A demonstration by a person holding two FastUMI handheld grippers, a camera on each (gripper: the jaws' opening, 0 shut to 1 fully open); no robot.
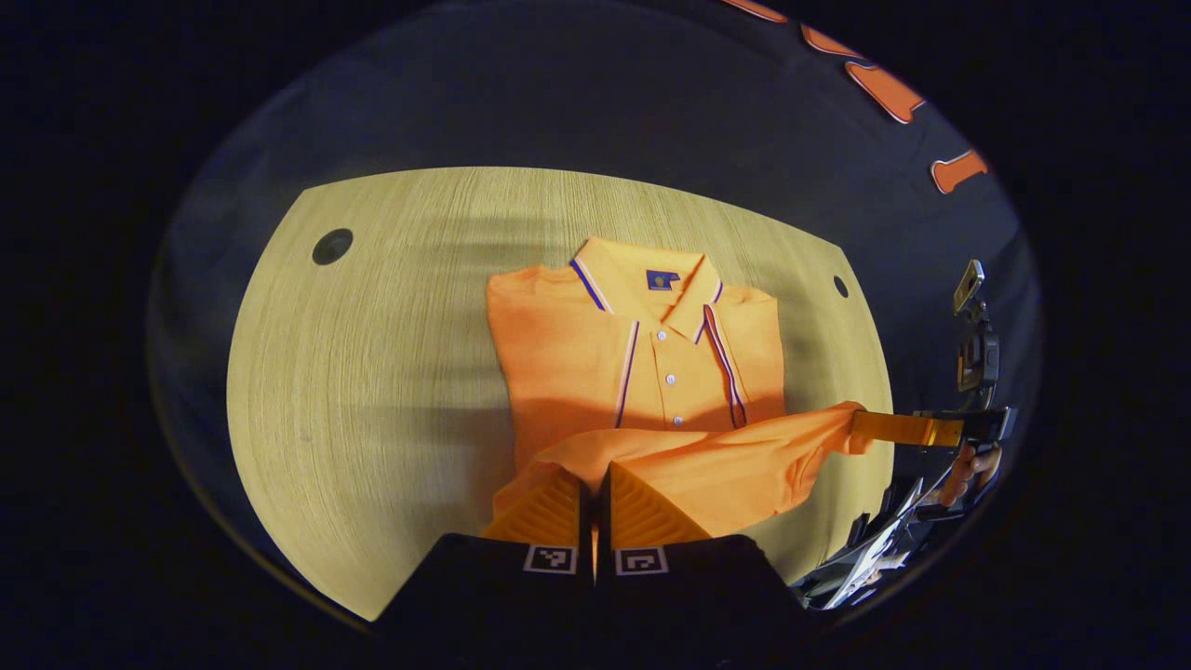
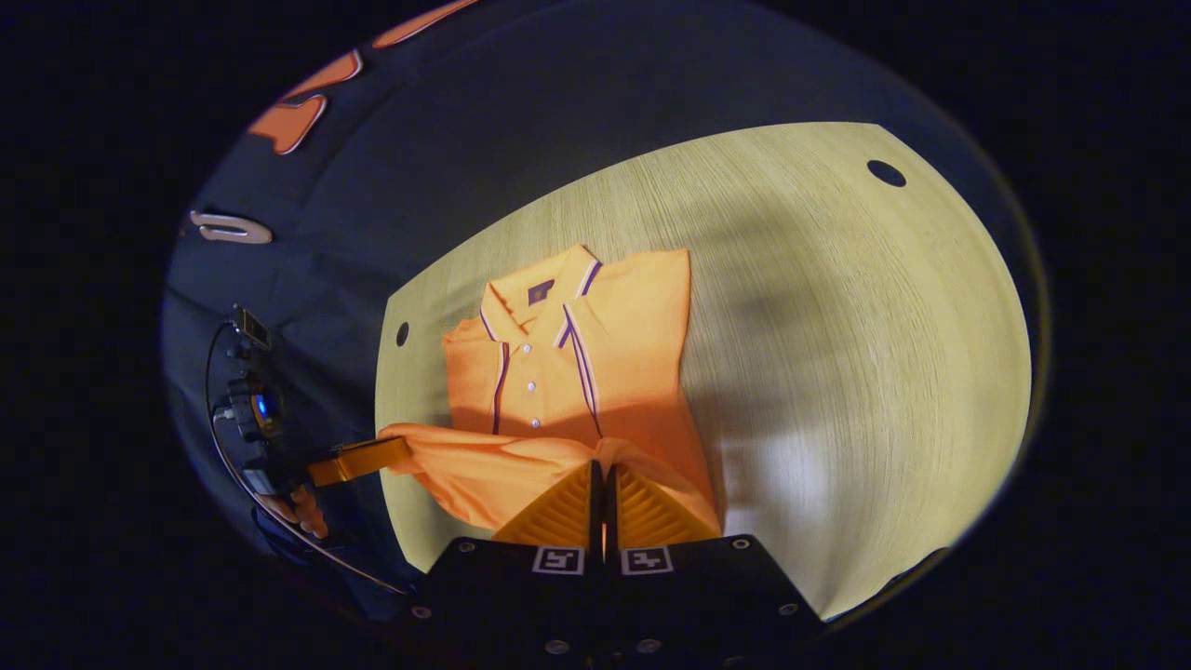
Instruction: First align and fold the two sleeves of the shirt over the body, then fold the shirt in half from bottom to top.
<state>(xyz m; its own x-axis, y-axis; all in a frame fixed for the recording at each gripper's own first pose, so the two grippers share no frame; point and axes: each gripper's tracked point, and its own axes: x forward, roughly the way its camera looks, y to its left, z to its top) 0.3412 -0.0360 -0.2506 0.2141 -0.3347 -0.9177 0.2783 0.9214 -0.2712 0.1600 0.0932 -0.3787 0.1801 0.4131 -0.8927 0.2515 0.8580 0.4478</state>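
Note:
An orange polo shirt [image 1: 577,354] [image 2: 642,354] lies collar-away on the wooden table, its sleeves folded in over the body. The bottom hem [image 1: 726,456] [image 2: 484,465] is lifted off the table and stretched between both grippers, hanging over the lower body. In the left gripper view my left gripper [image 1: 595,473] is shut on one end of the hem, and my right gripper [image 1: 858,430] pinches the other end at the right. The right gripper view has my right gripper [image 2: 603,470] shut on its end, with the left gripper [image 2: 405,449] at the far left.
The light wooden table [image 1: 372,372] [image 2: 837,326] has a round hole [image 1: 332,246] [image 2: 886,173] near each far corner. A hand [image 1: 968,465] [image 2: 302,507] holds the other gripper beyond the table's side edge. Black cloth wall stands behind.

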